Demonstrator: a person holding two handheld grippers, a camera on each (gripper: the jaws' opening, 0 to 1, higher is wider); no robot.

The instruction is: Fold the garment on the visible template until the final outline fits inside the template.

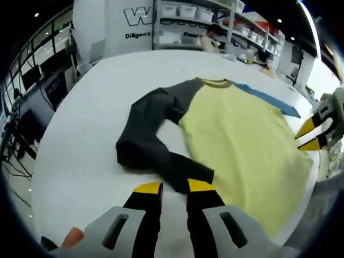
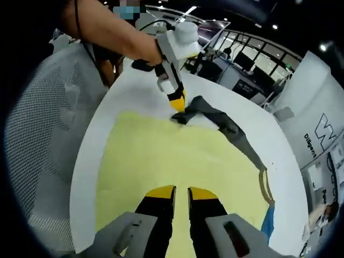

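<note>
Mostly, I see little of the blue template (image 1: pixel 269 99), a strip poking out at 2 o'clock from under the yellow shirt (image 1: pixel 242 145). The shirt lies flat on the white table (image 1: pixel 80 156), collar toward 12, long axis running 12 to 6; its dark sleeve (image 1: pixel 156 134) bends toward 7. My left gripper (image 1: pixel 173 187) hovers slightly parted, empty, just above the cuff. My right gripper (image 2: pixel 174 192), likewise parted and empty, hangs over the yellow body. Wall lettering is cut off: "W", "Diligent".
</note>
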